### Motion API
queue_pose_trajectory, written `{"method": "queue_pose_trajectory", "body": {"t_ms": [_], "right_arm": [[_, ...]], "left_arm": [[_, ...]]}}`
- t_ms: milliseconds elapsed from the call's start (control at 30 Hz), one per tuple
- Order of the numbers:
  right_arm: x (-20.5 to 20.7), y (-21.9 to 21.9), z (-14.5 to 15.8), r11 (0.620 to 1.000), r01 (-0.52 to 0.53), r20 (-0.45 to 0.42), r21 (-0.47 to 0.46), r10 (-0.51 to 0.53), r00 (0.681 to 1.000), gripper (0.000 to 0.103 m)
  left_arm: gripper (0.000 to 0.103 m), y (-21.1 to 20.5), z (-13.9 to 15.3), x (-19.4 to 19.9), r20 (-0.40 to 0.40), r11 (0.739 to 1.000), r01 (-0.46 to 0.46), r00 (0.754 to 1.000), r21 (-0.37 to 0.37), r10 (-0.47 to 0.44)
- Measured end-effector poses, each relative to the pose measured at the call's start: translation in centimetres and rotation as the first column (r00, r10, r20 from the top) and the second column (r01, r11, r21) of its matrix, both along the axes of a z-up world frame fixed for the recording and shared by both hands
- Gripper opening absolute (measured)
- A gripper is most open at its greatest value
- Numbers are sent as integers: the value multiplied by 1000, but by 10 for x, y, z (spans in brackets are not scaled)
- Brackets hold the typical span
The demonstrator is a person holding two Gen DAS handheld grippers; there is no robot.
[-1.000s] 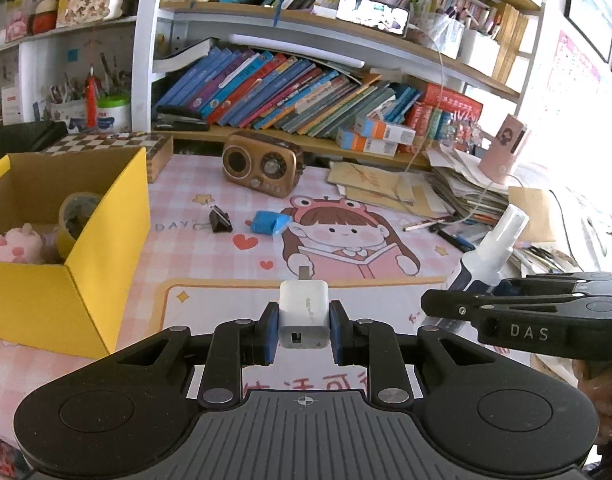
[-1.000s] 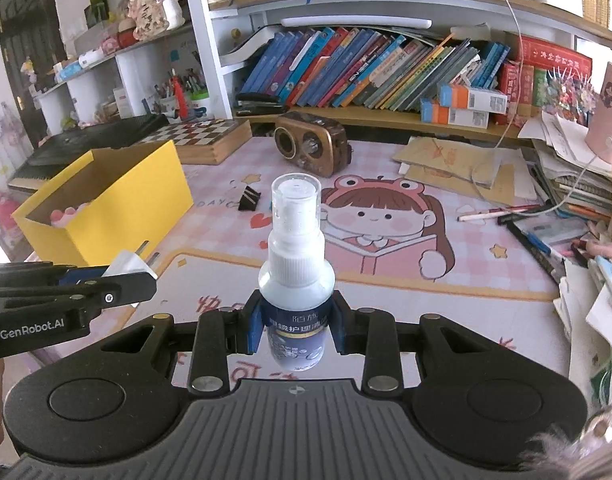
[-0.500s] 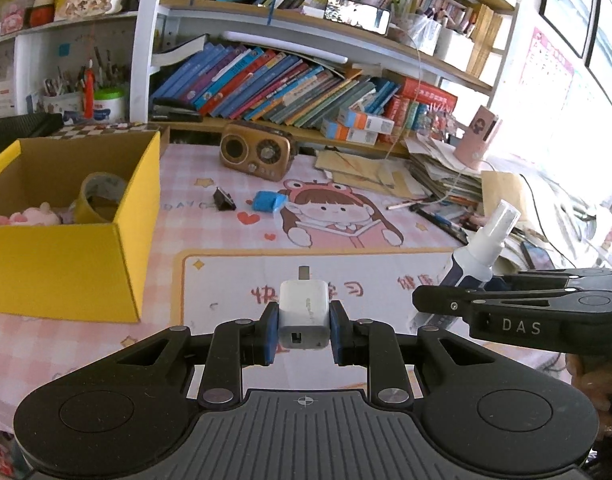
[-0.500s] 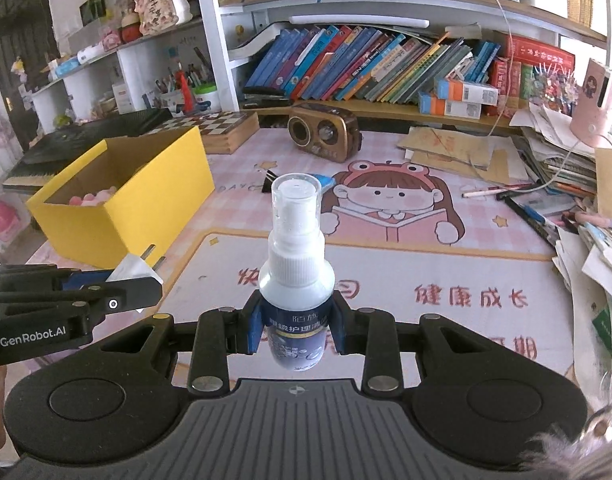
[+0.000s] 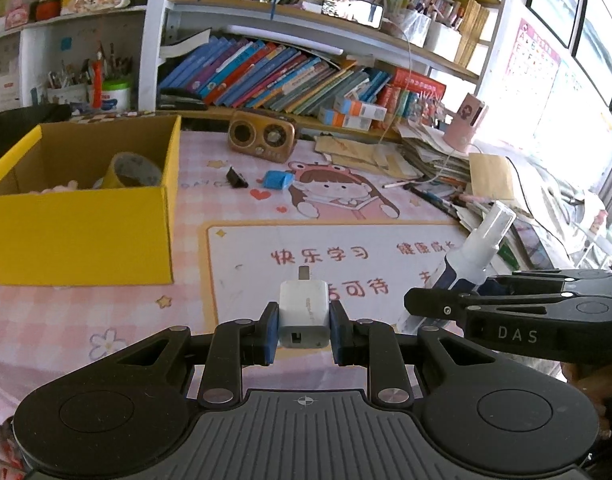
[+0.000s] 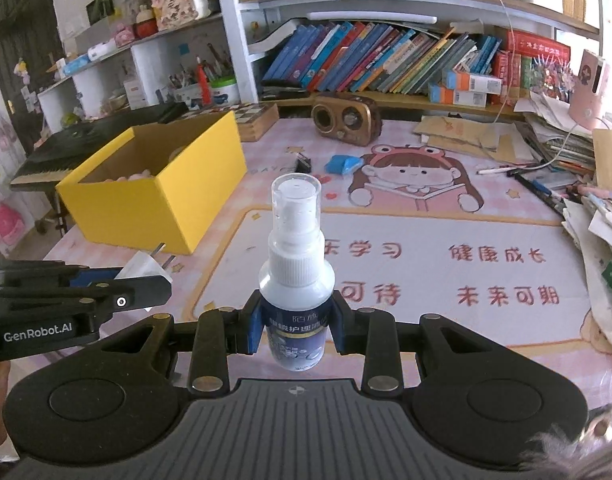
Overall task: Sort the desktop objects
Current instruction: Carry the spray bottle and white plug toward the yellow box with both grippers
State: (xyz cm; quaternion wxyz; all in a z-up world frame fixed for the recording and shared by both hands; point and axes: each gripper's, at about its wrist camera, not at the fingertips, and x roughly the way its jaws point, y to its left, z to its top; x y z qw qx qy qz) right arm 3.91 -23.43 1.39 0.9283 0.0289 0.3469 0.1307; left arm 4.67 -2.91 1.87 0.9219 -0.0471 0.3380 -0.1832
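From the left wrist, the left gripper (image 5: 304, 334) is squeezing a white charger plug (image 5: 304, 312), right of the yellow box (image 5: 81, 236); the box's things are half hidden.

From the right wrist, the right gripper (image 6: 295, 326) is squeezing a spray bottle (image 6: 295, 276), also right of the box, hiding some mat (image 6: 446, 236) words.

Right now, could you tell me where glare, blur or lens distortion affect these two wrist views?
Left wrist view: the window at right is blown out, washing out the paper stack; shelves bow from the fisheye. Right wrist view: evenly lit; the spray bottle is sharp, and a blurred fuzzy fringe intrudes at lower right.
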Motion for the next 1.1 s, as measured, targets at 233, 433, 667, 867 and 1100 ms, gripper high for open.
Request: {"method": "queue_pose_trajectory", "body": {"t_ms": [233,433,667,867,1100], "right_arm": [[-13,23,-1,1000,-28,0,-6,28,1000,30],[-15,45,0,997,-76,-1,-20,76,997,30],[-13,76,2,984,-174,5,-37,174,985,30],[-14,98,3,969,-241,8,-47,242,970,30],[-11,118,7,960,-277,8,-35,278,961,30]], "left_arm": [[24,23,-3,-12,-7,999,-25,1000,-25,25],[24,46,-2,-27,6,996,-76,997,-43,76],[24,72,-1,-41,15,985,-160,987,-62,162],[24,92,-1,-50,18,972,-219,975,-83,221],[24,109,4,-59,38,960,-263,963,-99,267]]}}
